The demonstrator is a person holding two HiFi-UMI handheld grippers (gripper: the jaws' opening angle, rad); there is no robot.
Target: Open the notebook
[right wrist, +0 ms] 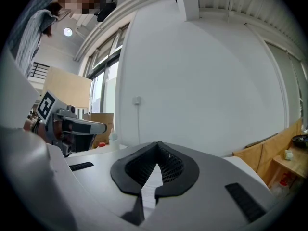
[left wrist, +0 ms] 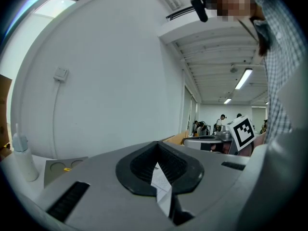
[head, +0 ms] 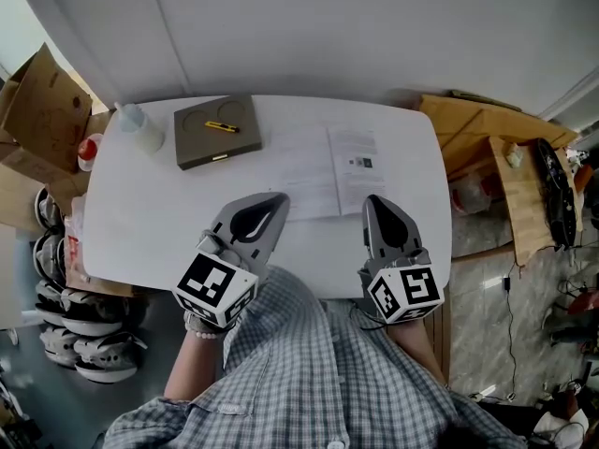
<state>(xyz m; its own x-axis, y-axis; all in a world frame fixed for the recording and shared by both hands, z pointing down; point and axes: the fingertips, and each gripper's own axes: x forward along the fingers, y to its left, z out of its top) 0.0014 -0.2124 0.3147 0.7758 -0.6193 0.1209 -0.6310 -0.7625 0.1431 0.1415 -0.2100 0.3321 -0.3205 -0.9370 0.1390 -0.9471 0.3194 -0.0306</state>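
A thin white notebook (head: 332, 169) lies spread open and flat on the middle of the white table (head: 150, 223); its right page carries a small printed block. Both grippers hover just in front of it, near the table's front edge. My left gripper (head: 277, 197) is shut with nothing in it, its tip at the open pages' lower left corner. My right gripper (head: 374, 199) is also shut and empty, its tip at the right page's lower edge. In the left gripper view the closed jaws (left wrist: 156, 143) meet in a point, and the right gripper view shows the same (right wrist: 157, 143).
A flat olive-grey board (head: 217, 131) with a small yellow tool (head: 223, 126) on it lies at the table's back left. A white bottle (head: 140, 127) stands beside it. Cardboard boxes (head: 42, 110) stand to the left and wooden panels (head: 487, 138) to the right. A white wall is behind.
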